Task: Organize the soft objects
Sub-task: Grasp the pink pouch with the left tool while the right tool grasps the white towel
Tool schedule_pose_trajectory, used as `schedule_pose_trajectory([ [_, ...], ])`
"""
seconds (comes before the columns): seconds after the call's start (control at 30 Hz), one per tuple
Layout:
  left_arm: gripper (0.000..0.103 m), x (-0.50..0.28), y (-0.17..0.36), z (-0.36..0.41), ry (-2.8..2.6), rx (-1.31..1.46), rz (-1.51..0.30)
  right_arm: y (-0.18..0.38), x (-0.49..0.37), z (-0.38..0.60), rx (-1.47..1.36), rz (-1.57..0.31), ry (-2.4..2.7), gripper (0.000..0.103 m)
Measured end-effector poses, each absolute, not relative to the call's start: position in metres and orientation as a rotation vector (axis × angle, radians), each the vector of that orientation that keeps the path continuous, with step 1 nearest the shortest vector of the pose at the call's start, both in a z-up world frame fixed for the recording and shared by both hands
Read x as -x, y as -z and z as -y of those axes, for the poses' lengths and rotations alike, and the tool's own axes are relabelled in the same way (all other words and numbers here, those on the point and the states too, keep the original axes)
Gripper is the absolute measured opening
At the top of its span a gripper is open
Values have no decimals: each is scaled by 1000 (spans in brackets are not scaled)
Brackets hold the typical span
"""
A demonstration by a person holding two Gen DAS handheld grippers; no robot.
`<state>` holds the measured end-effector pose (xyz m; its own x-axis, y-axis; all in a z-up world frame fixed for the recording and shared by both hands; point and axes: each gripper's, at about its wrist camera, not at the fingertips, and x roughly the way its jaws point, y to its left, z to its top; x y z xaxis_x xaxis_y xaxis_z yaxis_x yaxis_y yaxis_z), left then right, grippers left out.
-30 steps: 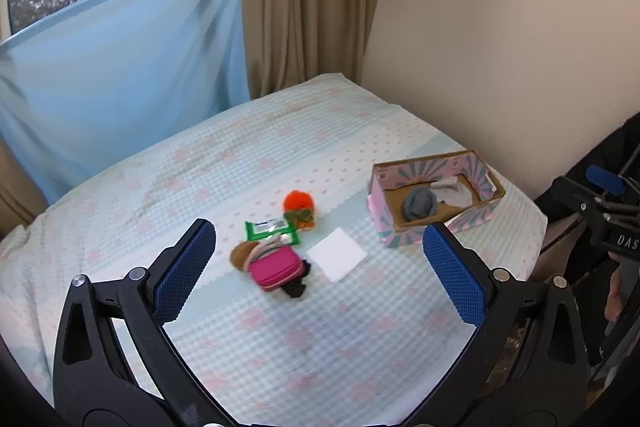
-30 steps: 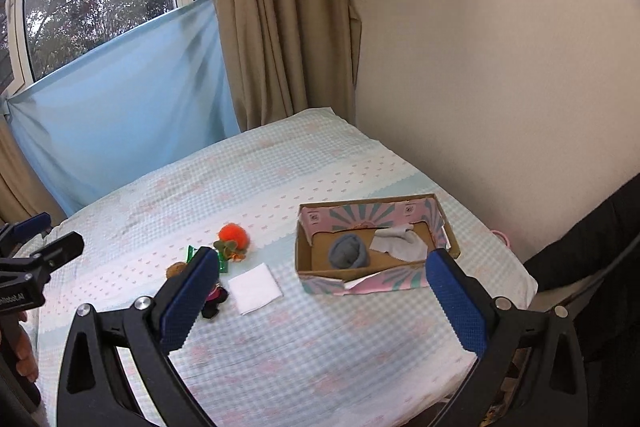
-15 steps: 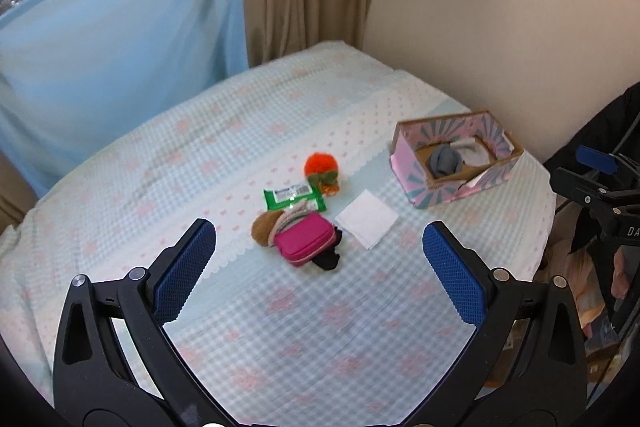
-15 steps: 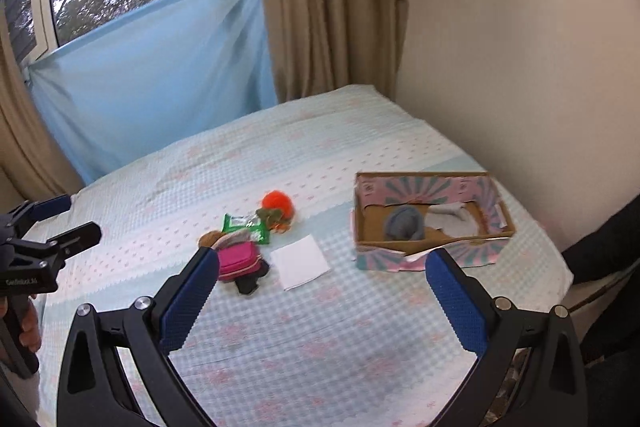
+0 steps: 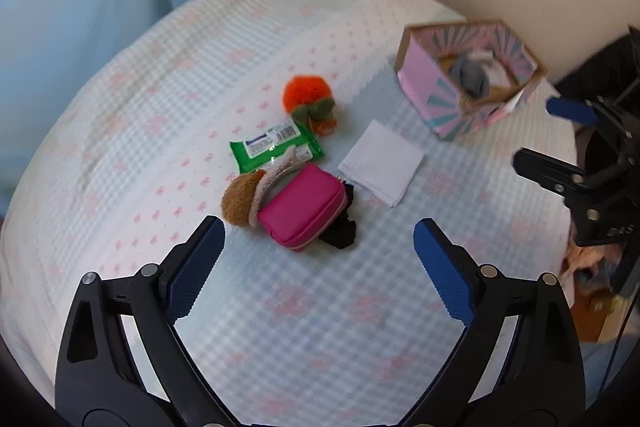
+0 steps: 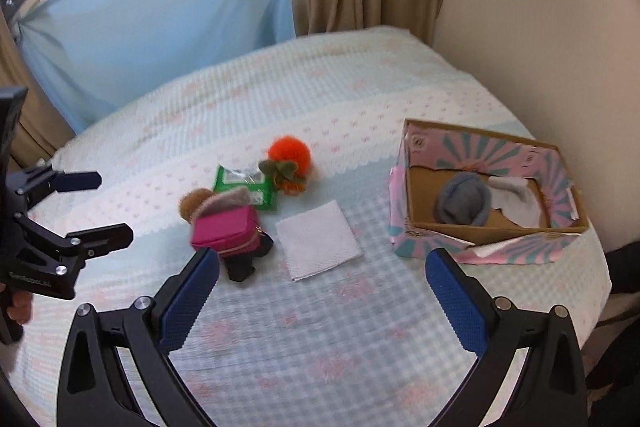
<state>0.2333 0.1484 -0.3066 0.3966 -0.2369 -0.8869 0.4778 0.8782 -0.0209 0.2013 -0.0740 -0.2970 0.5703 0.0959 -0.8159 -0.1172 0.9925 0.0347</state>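
Nearest, left gripper (image 5: 319,233): the blue-padded fingers are spread wide apart with nothing between them, held above the bedspread just short of the cluster of objects.
Right gripper (image 6: 322,265): likewise spread wide and empty, held above the bedspread between the cluster and the box.
Bedspread (image 5: 304,327): a pale blue and white checked cover with pink bows is seen under everything.
Pink pouch (image 5: 302,211): a magenta zipped pouch is laid nearest the left gripper, at the front of the cluster.
Black item (image 5: 340,235): something dark is partly hidden under the pouch's right end; what it is cannot be told.
Brown plush (image 5: 240,201): a fuzzy brown piece with a pinkish rim is seen touching the pouch's left side.
White cloth (image 5: 382,163): a folded white square is laid flat just right of the pouch, between the cluster and the box.
Green packet (image 5: 276,146): a green wipes-style pack is seen behind the plush, partly overlapped by it.
Orange pompom (image 5: 307,95): a fluffy orange ball with green leaves is placed just beyond the packet.
Box (image 5: 424,95): an open pink and teal cardboard box is set farthest right, well apart from the cluster.
Grey sock (image 6: 464,205): a rolled grey bundle is held inside the box, beside a pale cloth (image 6: 516,201).
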Motion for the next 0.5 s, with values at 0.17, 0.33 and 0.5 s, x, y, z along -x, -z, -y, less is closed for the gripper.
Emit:
schedule_pose_trajectory([
  [0.17, 95, -259, 350, -132, 533, -351, -1121, 346, -233, 69, 53, -1025, -137, 103],
  [0.33, 92, -285, 395, -121, 594, -394, -1173, 393, -258, 62, 82, -1078, -171, 103],
  [0.5, 92, -299, 429, -107, 660, -479, -1198, 425, -276, 61, 80, -1113, -185, 103],
])
